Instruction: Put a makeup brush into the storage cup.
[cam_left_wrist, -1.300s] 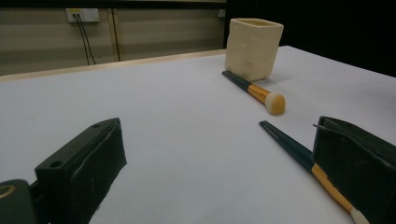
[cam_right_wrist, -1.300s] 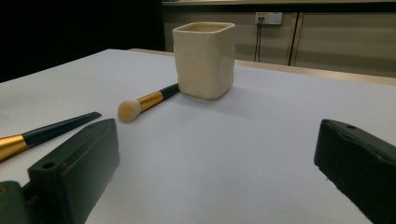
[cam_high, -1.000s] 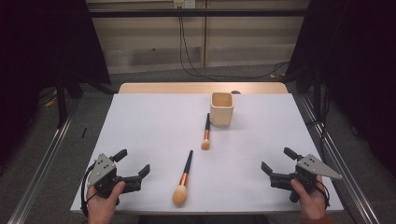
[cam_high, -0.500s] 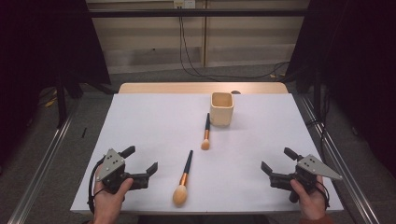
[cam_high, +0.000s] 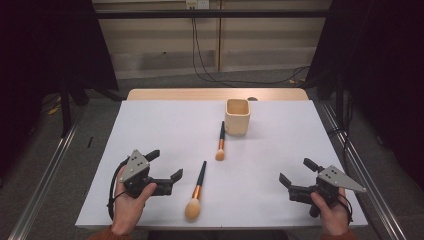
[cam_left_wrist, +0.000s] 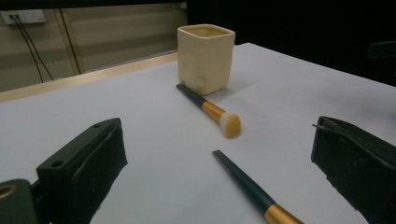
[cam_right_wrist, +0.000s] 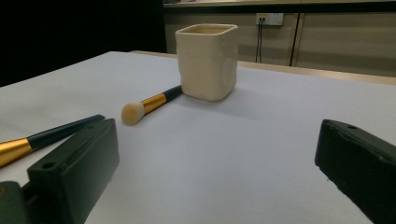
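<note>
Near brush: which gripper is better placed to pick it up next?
Probably the left. The left gripper sits just beside the near brush, jaws open, handle between them in its view. The right gripper, also open, is far across the table.

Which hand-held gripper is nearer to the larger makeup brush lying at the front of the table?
Left. The left hand-held gripper sits open just beside the larger makeup brush, on its left. The right hand-held gripper is far across the table, on the brush's right.
</note>
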